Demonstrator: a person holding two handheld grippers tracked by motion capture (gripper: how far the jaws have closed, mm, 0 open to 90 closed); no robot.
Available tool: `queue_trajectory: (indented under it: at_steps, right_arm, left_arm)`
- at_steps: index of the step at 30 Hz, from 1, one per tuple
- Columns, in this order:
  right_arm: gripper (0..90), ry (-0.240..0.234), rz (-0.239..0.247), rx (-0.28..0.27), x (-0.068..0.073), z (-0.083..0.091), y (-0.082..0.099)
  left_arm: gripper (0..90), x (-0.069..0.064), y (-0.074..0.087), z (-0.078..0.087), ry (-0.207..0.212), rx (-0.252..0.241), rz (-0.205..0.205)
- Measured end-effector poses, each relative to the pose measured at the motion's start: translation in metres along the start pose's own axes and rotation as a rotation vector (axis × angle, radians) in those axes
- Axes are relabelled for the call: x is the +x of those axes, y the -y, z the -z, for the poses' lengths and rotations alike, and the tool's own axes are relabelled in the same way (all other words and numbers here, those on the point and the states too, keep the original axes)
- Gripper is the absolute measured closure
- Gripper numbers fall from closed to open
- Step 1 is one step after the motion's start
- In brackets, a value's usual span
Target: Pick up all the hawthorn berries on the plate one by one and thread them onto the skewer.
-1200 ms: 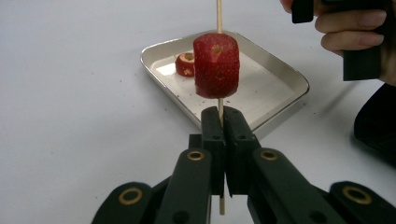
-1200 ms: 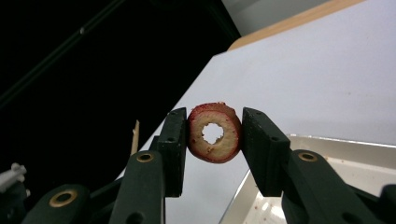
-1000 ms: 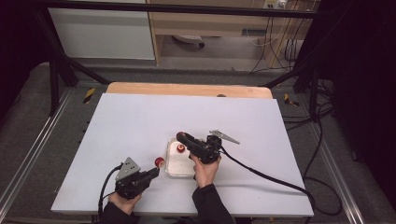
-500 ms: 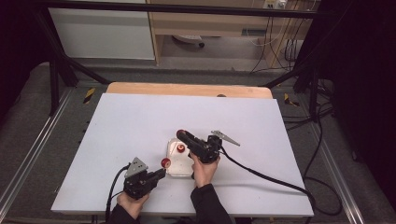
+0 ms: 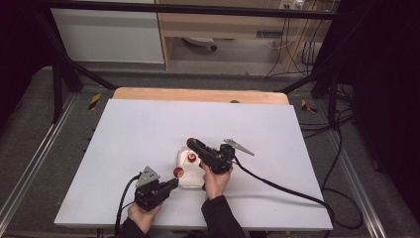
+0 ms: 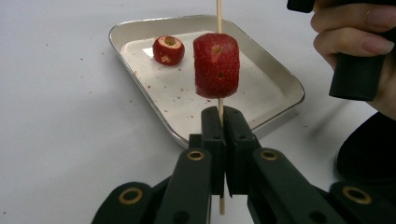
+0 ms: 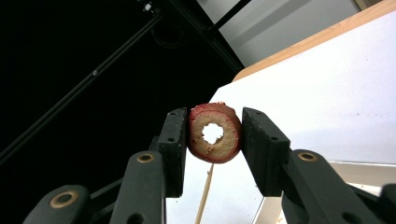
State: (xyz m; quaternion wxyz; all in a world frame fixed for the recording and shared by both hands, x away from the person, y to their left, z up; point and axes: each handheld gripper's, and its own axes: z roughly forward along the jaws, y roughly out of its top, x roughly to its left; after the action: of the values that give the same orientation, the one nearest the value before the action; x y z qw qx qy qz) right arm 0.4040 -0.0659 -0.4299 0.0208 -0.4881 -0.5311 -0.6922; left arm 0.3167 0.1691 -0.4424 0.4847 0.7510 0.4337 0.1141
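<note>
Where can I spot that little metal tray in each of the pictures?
High view: tray sits front-centre on the table.
Left gripper view: upper middle, beyond the claw.
Right gripper view: its rim at bottom right.
Shared landmark: the white tabletop beneath it.

strawberry piece (image 6: pixel 168 50) in tray (image 6: pixel 275 79), on table (image 5: pixel 124 144)

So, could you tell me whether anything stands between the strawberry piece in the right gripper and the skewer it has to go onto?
Nothing visible does. The right gripper holds the strawberry piece with its hole facing the camera, and the skewer, clamped in the left gripper, already carries one strawberry lower down. Its top runs out of the left gripper view, bare as far as seen.
</note>
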Motion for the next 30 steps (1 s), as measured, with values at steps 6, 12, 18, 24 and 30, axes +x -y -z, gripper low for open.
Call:
queue_trajectory:
  at_steps: [6,12,18,24,30]
  right_arm:
    - [62.2,-0.001,-0.003,0.004,0.000,0.000,0.001]
    - [62.2,0.000,-0.001,0.003,0.000,0.000,0.002]
    - [62.3,0.000,-0.010,0.010,-0.002,-0.002,0.008]
    - [62.5,-0.006,-0.008,0.004,-0.001,-0.001,0.010]
    - [62.6,-0.005,-0.017,-0.017,0.001,0.000,0.008]
  left_arm:
    - [88.1,0.001,0.000,-0.001,0.006,-0.008,0.005]
    - [88.1,0.000,-0.001,-0.002,0.008,-0.018,0.027]
    - [88.1,-0.002,-0.003,-0.005,0.009,-0.029,0.049]
    - [88.3,0.001,-0.006,-0.006,0.011,-0.038,0.068]
    - [88.4,-0.004,-0.008,-0.004,0.004,-0.068,0.054]
